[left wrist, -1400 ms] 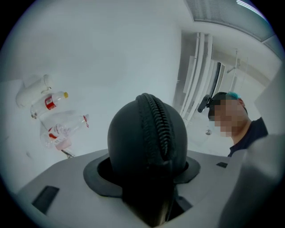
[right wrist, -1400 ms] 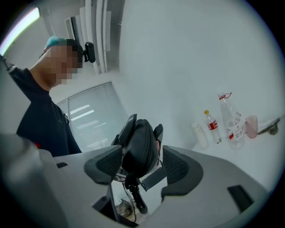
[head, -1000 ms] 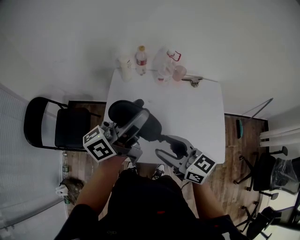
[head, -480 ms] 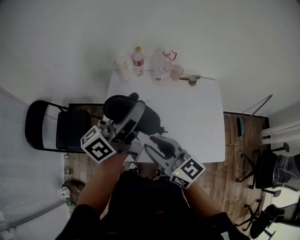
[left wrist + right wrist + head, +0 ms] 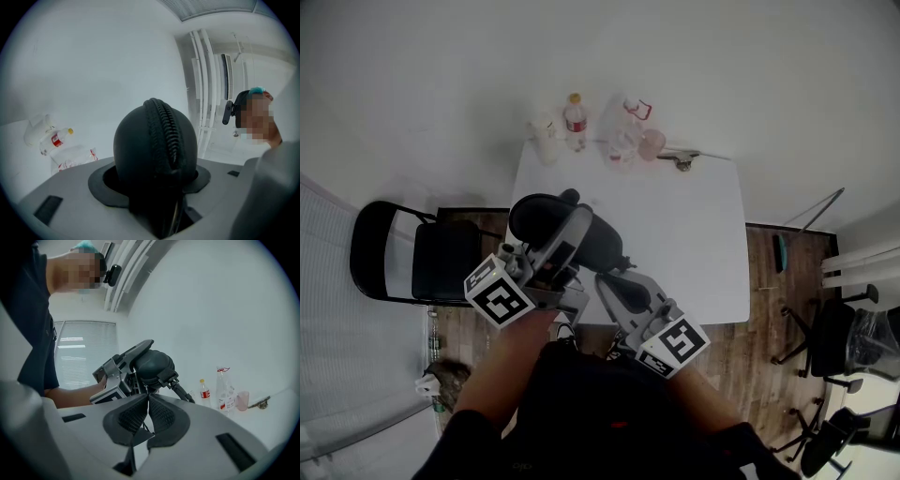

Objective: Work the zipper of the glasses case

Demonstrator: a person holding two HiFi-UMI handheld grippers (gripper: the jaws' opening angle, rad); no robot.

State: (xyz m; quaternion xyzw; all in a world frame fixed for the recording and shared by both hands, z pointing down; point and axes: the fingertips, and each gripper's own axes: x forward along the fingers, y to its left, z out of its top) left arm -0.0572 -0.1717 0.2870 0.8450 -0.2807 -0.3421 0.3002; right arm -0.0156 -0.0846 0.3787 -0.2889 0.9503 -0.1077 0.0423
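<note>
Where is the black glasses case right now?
In the head view the black oval zippered glasses case is clamped in the left gripper, above the left side of the white table, with the right gripper close on its right.

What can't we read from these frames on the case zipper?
- Zipper pull: whether the shut right claw pinches it; right gripper view, pads cover the spot; head view, too small.
- Zipper far end: left gripper view, curves behind the glasses case.
- Bottle label: head view, too small.
</note>
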